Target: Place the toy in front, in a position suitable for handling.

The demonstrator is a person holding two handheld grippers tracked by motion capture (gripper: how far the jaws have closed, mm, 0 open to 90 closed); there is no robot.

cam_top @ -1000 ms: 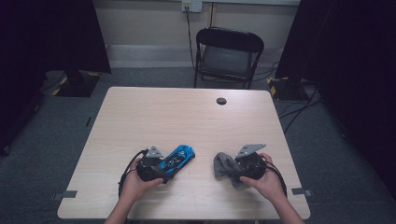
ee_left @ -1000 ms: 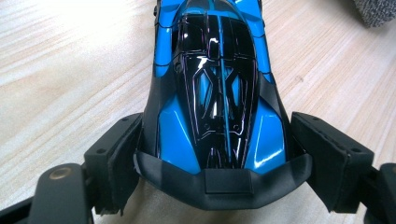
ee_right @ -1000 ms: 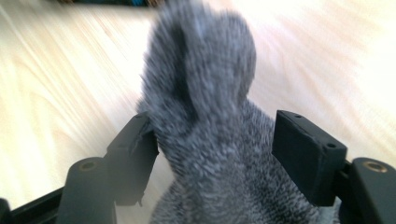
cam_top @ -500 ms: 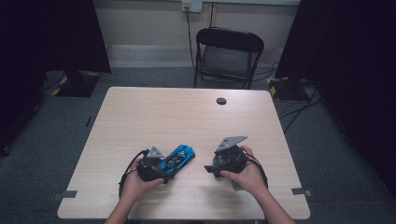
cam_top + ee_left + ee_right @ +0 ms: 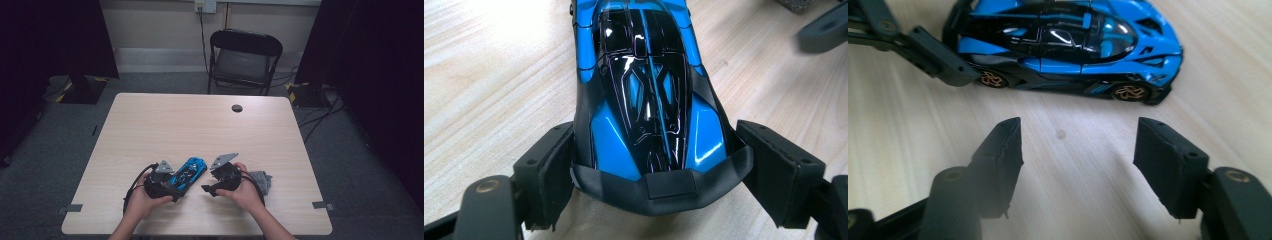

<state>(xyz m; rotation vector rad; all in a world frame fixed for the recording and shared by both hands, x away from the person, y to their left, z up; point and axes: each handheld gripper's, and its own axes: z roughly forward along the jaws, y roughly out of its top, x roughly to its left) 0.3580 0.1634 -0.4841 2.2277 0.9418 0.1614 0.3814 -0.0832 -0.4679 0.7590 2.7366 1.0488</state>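
A blue and black toy sports car lies on the wooden table near its front edge. My left gripper is shut on the car's rear end; in the left gripper view both pads press the tail of the car, with the left gripper straddling it. My right gripper stands open just right of the car. In the right gripper view it faces the car's side with bare table between its jaws. One of the left gripper's fingers shows by the car's rear wheel.
A small grey object lies on the table right behind the right hand. A black round grommet sits toward the far edge. A black folding chair stands beyond the table. Cables trail on the floor at the right.
My right gripper has moved left toward the car and turned to face its side, uncovering the grey object. The left gripper and car have stayed in place.
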